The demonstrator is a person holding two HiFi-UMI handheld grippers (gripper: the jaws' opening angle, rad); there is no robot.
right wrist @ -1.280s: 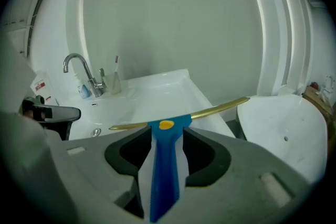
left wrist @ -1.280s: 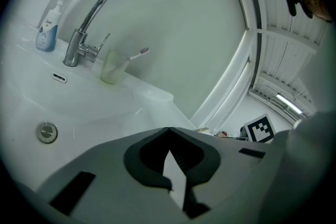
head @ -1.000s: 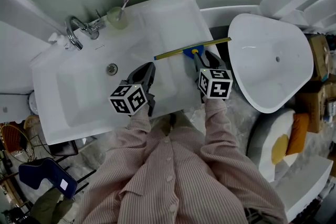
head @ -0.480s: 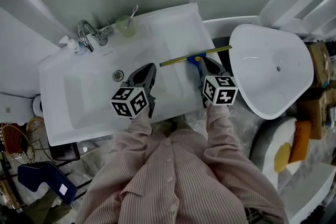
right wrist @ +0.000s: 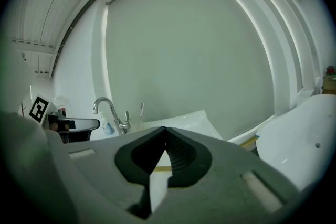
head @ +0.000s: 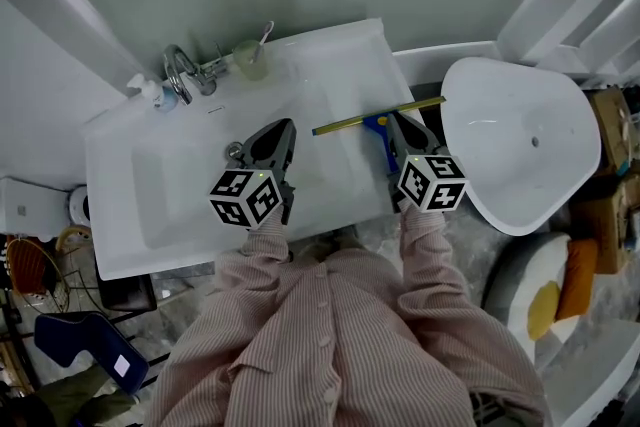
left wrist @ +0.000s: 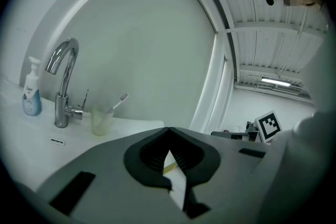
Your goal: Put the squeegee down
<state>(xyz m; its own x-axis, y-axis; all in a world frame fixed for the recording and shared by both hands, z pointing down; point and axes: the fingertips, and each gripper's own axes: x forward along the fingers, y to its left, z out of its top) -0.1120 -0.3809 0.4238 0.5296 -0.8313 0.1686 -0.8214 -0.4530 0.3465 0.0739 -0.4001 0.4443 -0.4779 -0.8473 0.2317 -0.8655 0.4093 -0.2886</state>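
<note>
the squeegee [head: 345,123] lies flat on the sink's [head: 330,65] right side. the right gripper [head: 396,122], just by its blue handle, is clenched on nothing. the left gripper [head: 279,129] is also clenched, empty.

Yellow-bladed, blue-handled squeegee [head: 372,118] lies flat on the washbasin [head: 330,65], right side.

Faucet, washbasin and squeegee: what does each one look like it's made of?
Faucet: polished chromed metal, judging by its mirror-like highlights.
Washbasin: glossy white, probably ceramic or cast resin; smooth, with soft reflections.
Squeegee: the blue handle looks like plastic; the yellowish blade bar could be brass or plastic, too small to tell.
</note>
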